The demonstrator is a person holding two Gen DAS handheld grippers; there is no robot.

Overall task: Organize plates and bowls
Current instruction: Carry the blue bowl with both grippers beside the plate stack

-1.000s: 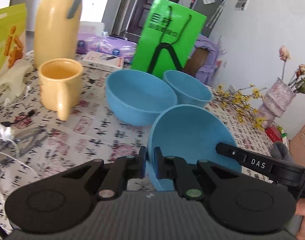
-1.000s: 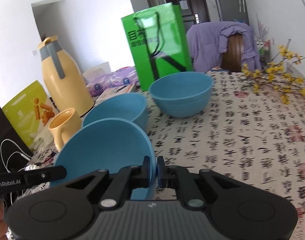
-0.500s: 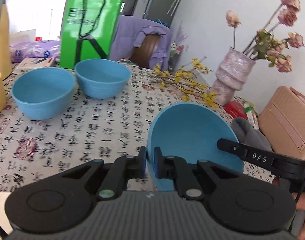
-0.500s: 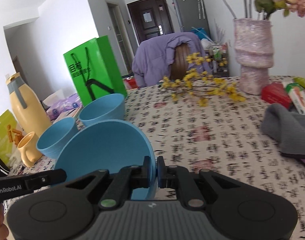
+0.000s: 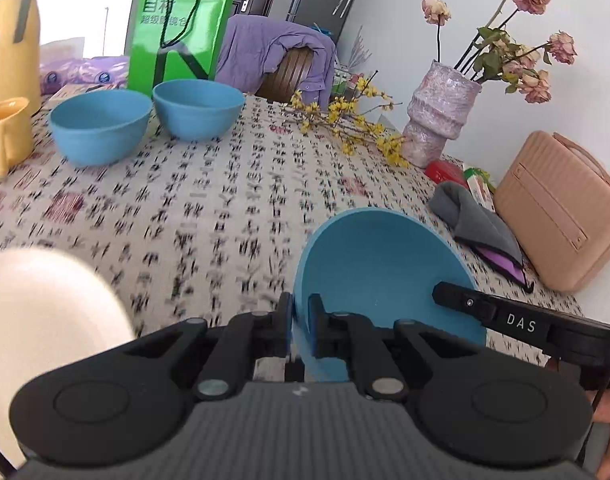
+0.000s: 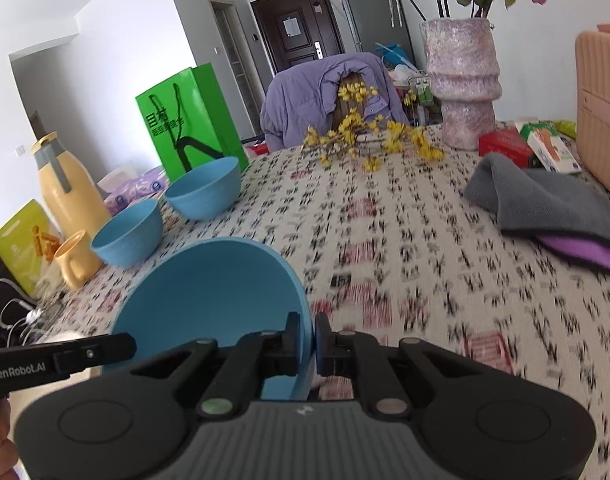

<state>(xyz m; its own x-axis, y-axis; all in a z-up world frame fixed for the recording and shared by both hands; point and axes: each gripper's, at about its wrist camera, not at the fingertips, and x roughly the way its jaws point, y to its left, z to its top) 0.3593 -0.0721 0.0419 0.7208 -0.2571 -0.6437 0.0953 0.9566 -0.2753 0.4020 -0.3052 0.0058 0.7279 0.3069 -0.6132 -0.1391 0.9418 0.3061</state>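
Both grippers hold one blue bowl [image 5: 381, 276] above the patterned tablecloth [image 5: 209, 208]. My left gripper [image 5: 300, 324] is shut on its left rim. My right gripper [image 6: 307, 338] is shut on its right rim, with the bowl [image 6: 213, 288] to its left. Two more blue bowls stand at the far left of the table: one nearer [image 5: 100, 127] [image 6: 128, 233] and one behind it [image 5: 198, 109] [image 6: 203, 188]. A blurred cream-white round object [image 5: 45, 312] lies close at the lower left; what it is cannot be told.
A yellow mug [image 5: 3, 136], a yellow thermos [image 5: 9, 40] and a green paper bag [image 5: 179, 28] stand at the far left. A pink vase with flowers [image 5: 439, 116], yellow blossom twigs [image 5: 345, 124], a grey cloth [image 5: 477, 216] and a peach case [image 5: 561, 212] are at the right.
Both grippers have carried the held blue bowl rightward and back, away from the two other bowls. The vase, cloth and case came into view, and a cream-white object appeared at lower left.
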